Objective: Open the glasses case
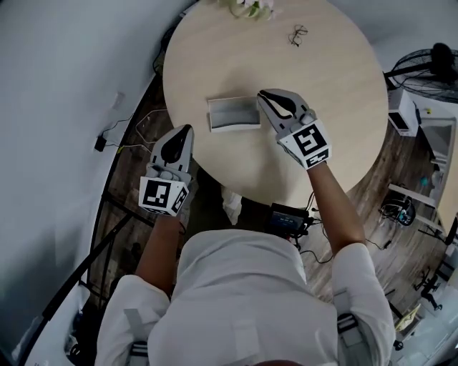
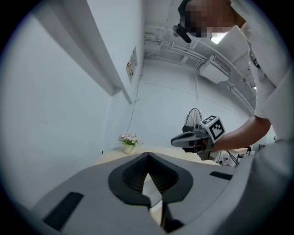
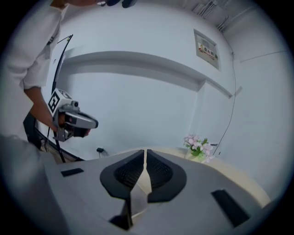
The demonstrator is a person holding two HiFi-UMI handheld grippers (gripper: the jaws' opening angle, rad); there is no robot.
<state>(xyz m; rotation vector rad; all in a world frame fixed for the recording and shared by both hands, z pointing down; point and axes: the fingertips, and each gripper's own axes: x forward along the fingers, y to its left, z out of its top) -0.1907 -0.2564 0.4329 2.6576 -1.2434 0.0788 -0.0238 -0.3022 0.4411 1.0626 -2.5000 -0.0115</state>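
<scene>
The glasses case (image 1: 233,113), a grey oblong with a pale rim, lies flat on the round wooden table (image 1: 322,93); I cannot tell whether its lid is up. My right gripper (image 1: 261,94) hangs above the case's right end, shut and empty. My left gripper (image 1: 188,129) is at the table's near left edge, apart from the case, also shut with nothing in it. In the left gripper view the pads (image 2: 138,174) meet at the tip. The right gripper view shows only a thin slit between the pads (image 3: 158,172). Neither gripper view shows the case.
A pair of glasses (image 1: 298,34) lies at the table's far side, and a small pot of flowers (image 1: 250,7) stands at its far rim. A fan (image 1: 429,63) and cluttered gear stand on the floor to the right. A white wall runs along the left.
</scene>
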